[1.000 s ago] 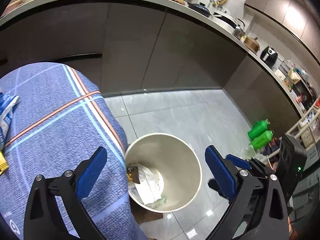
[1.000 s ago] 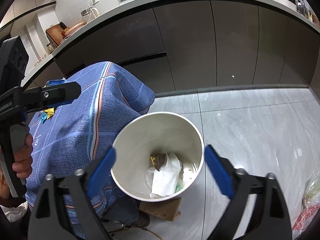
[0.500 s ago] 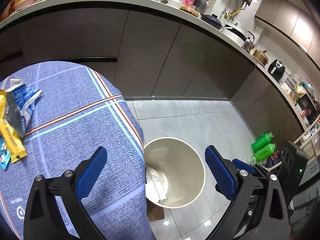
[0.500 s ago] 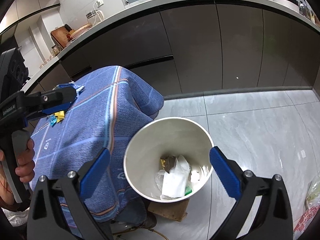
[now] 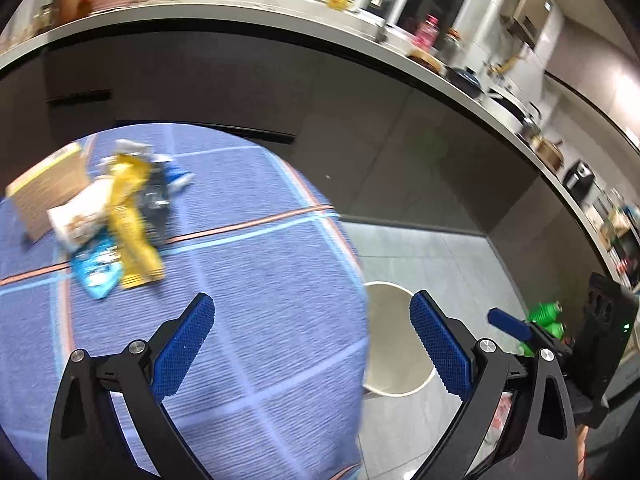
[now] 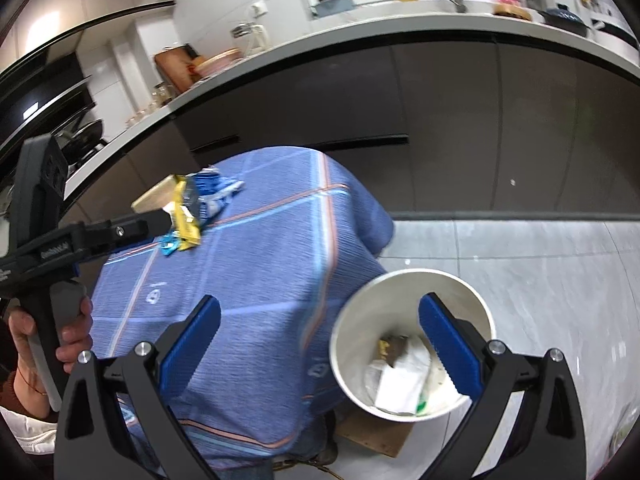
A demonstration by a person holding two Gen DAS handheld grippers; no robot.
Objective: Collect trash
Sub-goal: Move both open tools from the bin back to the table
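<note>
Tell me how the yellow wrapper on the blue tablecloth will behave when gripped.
The yellow wrapper looks like thin, creased film, so it is probably floppy and light. It overlaps the light blue wrapper, which may drag along. Its glossy surface could slip between the fingers.

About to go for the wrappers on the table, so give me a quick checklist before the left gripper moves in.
1. Left gripper open and empty: ok.
2. Right gripper open and empty: ok.
3. Wrapper pile in view on the blue tablecloth: ok.
4. Path to pile clear: ok.
5. Trash bin has room: ok.
6. Which wrapper lies on top: cannot tell, the left view is blurred.
</note>
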